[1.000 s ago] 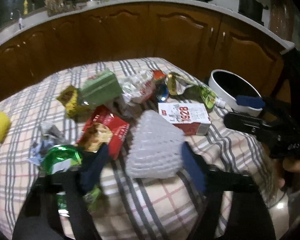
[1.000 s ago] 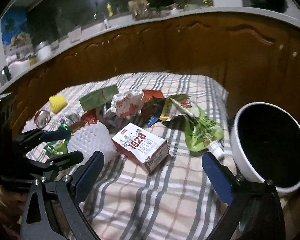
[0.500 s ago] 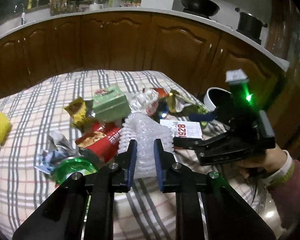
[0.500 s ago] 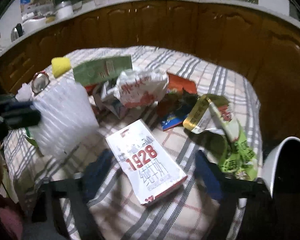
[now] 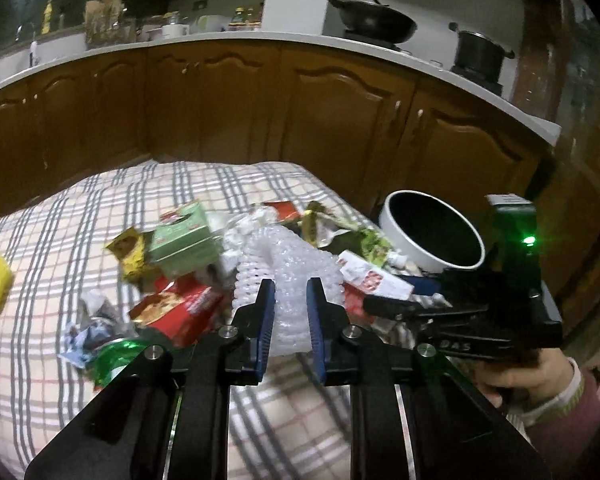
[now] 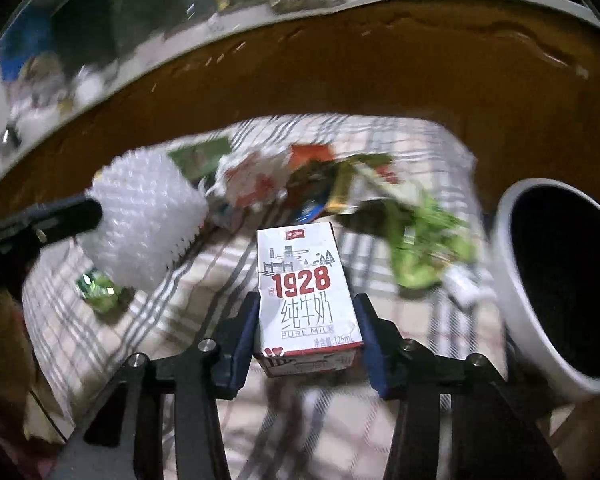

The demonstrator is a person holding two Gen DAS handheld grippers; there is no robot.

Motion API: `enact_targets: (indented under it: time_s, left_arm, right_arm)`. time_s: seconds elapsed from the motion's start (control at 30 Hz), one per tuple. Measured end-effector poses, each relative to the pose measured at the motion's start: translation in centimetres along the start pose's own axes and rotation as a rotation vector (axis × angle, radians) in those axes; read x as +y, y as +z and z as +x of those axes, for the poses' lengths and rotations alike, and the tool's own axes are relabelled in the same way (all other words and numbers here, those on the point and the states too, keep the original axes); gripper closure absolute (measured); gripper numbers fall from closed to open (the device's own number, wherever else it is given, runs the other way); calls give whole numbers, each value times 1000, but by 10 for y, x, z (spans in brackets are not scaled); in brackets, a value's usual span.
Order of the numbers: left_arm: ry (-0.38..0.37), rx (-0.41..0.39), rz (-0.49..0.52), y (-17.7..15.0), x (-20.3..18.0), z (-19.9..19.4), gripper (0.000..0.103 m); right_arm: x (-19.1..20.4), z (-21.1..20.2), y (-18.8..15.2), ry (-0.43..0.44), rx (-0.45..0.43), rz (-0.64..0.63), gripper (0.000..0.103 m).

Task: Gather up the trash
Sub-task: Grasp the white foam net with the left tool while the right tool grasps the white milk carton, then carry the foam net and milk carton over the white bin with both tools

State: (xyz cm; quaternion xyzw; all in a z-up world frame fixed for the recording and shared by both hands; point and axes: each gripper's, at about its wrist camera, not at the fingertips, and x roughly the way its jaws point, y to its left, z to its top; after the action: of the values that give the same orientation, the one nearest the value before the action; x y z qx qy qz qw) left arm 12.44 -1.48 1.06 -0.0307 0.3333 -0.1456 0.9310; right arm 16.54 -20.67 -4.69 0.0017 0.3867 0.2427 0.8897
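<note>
My right gripper [image 6: 307, 320] has closed on the flat, stiff milk box [image 6: 306, 292] since half a second ago, ready for the round white bin [image 6: 556, 292] beside it, while my left gripper [image 5: 291, 312] squeezes the soft, bumpy foam net [image 5: 288, 276] above the checked cloth [image 5: 60, 280].

left gripper [image 5: 290, 304]: clamped on foam net [image 5: 288, 264] | right gripper [image 5: 384, 294]: at milk carton [image 5: 374, 278], grip unclear | white bin [image 5: 432, 236] just behind | wrappers heaped on checked cloth [image 5: 60, 224]
</note>
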Motion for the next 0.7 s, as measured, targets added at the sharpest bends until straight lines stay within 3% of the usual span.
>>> enact_targets:
  time_s: [0.37, 0.7]
  left_arm:
    - [-83, 0, 64, 17, -50, 18, 88]
    - [-168, -3, 152, 42, -112, 48, 88]
  right_arm:
    - [-52, -77, -4, -129, -168, 152, 55]
    - [-111, -101, -9, -253, -213, 276, 55]
